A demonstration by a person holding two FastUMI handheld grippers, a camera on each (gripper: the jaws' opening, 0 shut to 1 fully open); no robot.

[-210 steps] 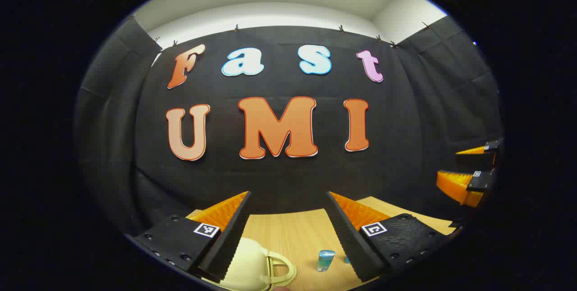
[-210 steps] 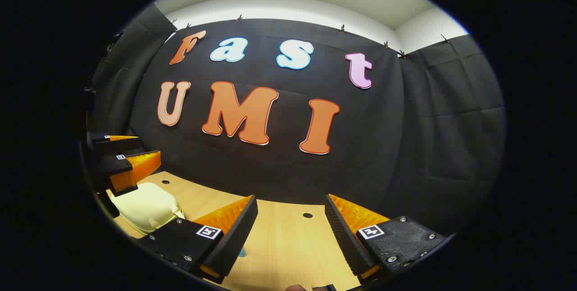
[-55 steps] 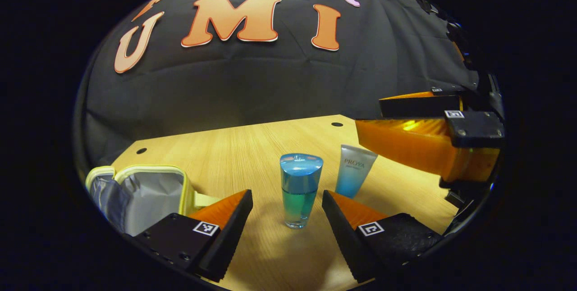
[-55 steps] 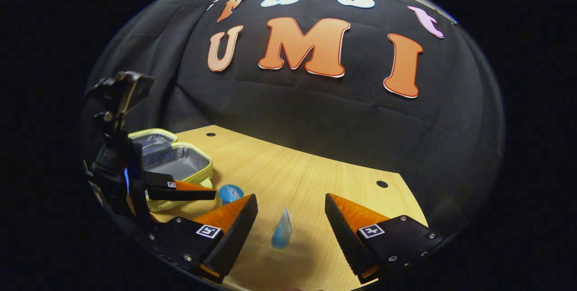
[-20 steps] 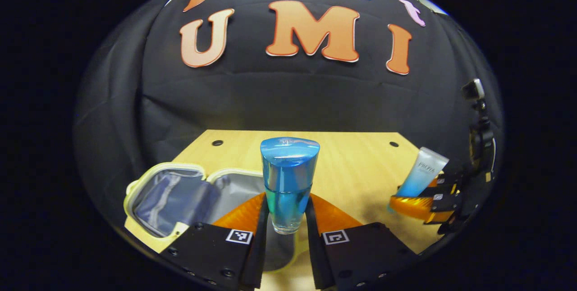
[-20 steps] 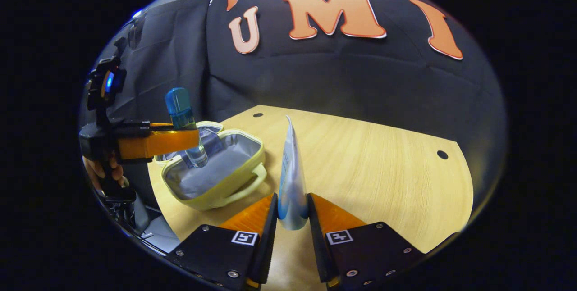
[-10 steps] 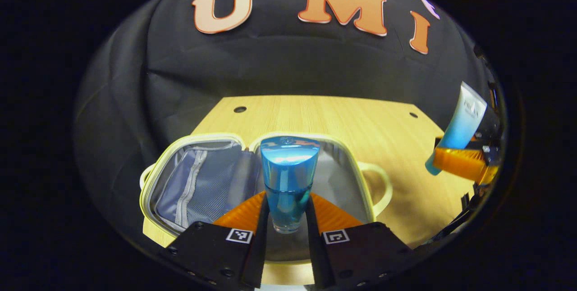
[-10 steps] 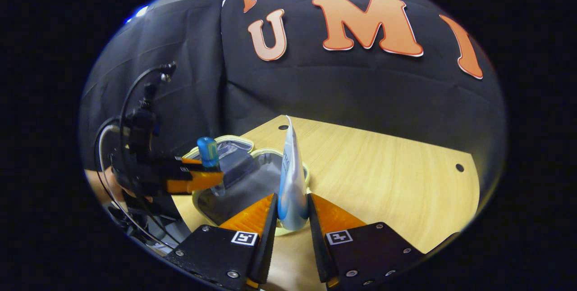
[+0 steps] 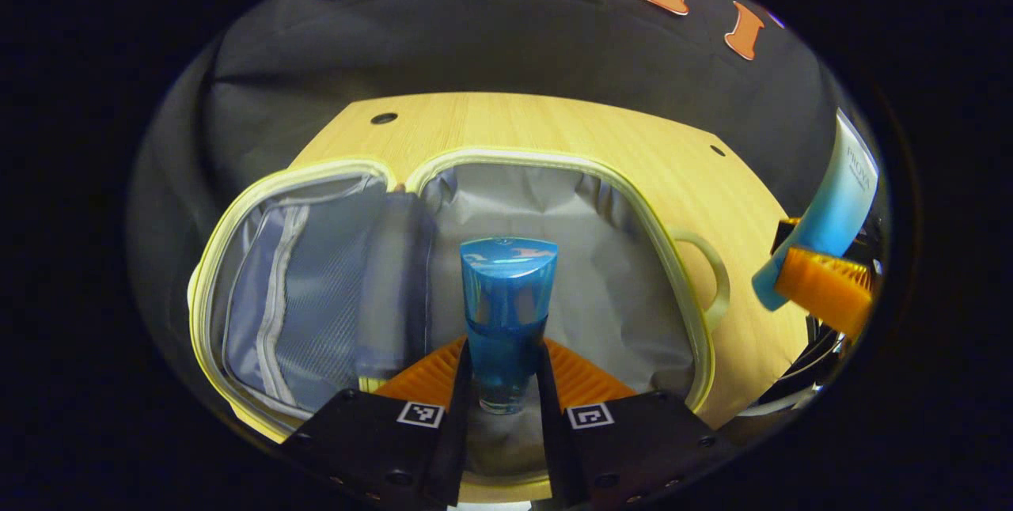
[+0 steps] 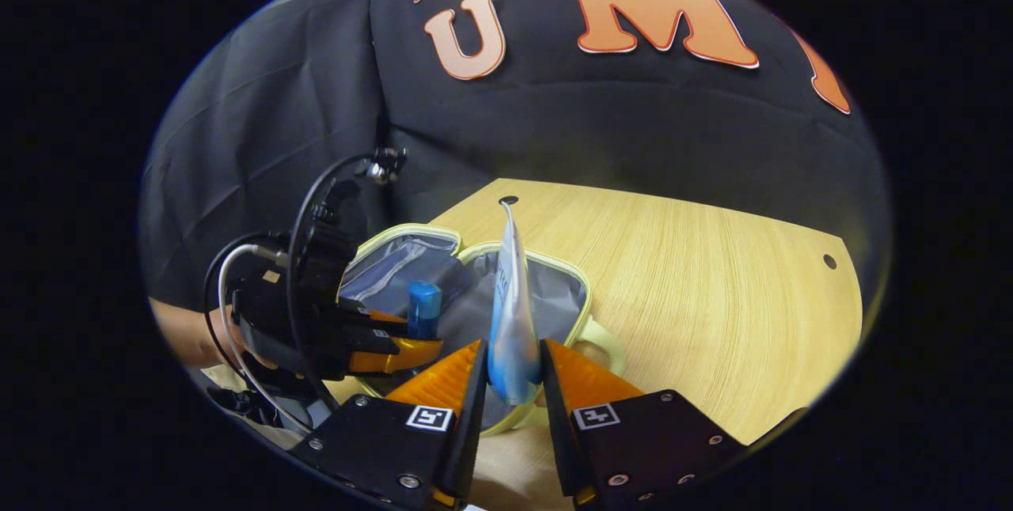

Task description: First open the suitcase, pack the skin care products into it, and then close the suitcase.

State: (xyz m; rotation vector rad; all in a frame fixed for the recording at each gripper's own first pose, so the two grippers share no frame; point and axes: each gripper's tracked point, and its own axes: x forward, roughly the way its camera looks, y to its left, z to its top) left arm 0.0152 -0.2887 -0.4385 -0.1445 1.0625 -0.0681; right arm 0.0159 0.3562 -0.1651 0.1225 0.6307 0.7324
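A pale yellow suitcase (image 9: 681, 258) lies open on the wooden table, grey lining and a mesh pocket showing. My left gripper (image 9: 501, 392) is shut on a blue bottle (image 9: 505, 305), held upright just above the right half of the case. My right gripper (image 10: 510, 380) is shut on a white-and-blue tube (image 10: 510, 321), held upright over the case's near rim (image 10: 586, 289). In the left gripper view the tube (image 9: 831, 210) and the right gripper (image 9: 823, 297) sit at the far right. In the right gripper view the blue bottle (image 10: 423, 309) and the left gripper (image 10: 396, 349) are over the case at left.
The wooden table (image 10: 712, 281) stretches to the right of the case, with small round holes near its far edge. The black cloth wall stands close behind. A hand (image 10: 190, 341) and cables (image 10: 301, 258) of the left gripper are at the left in the right gripper view.
Both grippers have moved lower and closer over the open suitcase. The blue bottle now hangs just above the lining, and the tube has come over the case's rim.
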